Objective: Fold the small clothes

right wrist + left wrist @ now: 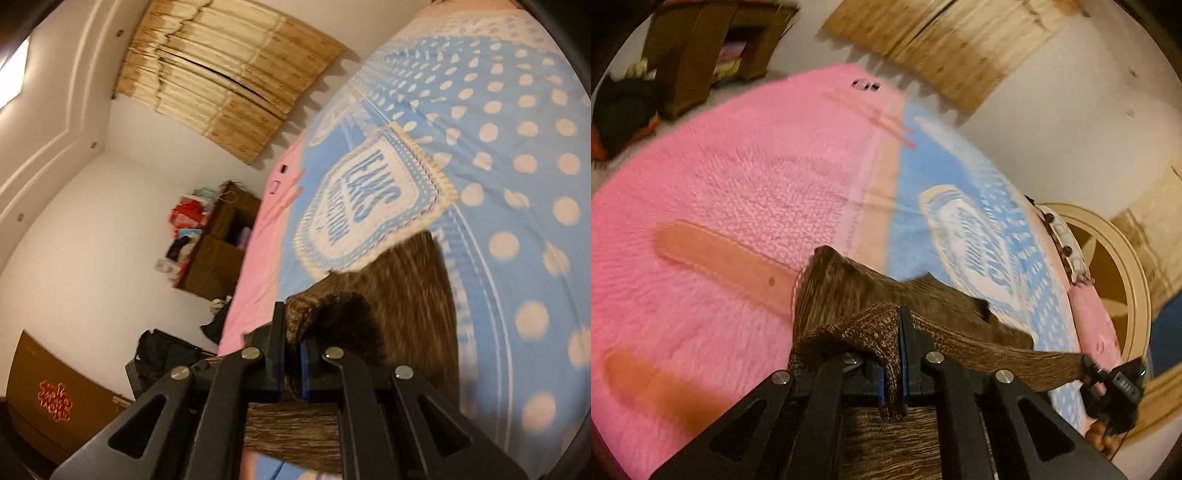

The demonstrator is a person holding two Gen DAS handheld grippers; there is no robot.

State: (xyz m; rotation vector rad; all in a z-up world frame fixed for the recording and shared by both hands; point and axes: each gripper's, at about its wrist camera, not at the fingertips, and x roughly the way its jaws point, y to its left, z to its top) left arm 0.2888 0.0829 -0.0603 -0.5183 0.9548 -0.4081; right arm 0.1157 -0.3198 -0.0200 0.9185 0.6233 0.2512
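Two curtains [229, 74] — pink blanket [720, 184] beneath brown cloth [849, 288].

**Gripper hardware, both wrists**

Left gripper [893, 354]: matte black linkage arms, triangular cutouts, round silver screws at pivots, blue pads lining the jaws. Right gripper [291, 354]: same black build, silver screws, blue pads. Frames motion-blurred.

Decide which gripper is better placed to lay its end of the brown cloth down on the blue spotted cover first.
Right, probably. The right gripper holds the brown cloth directly over the blue spotted cover; the left gripper hangs by the pink blanket.
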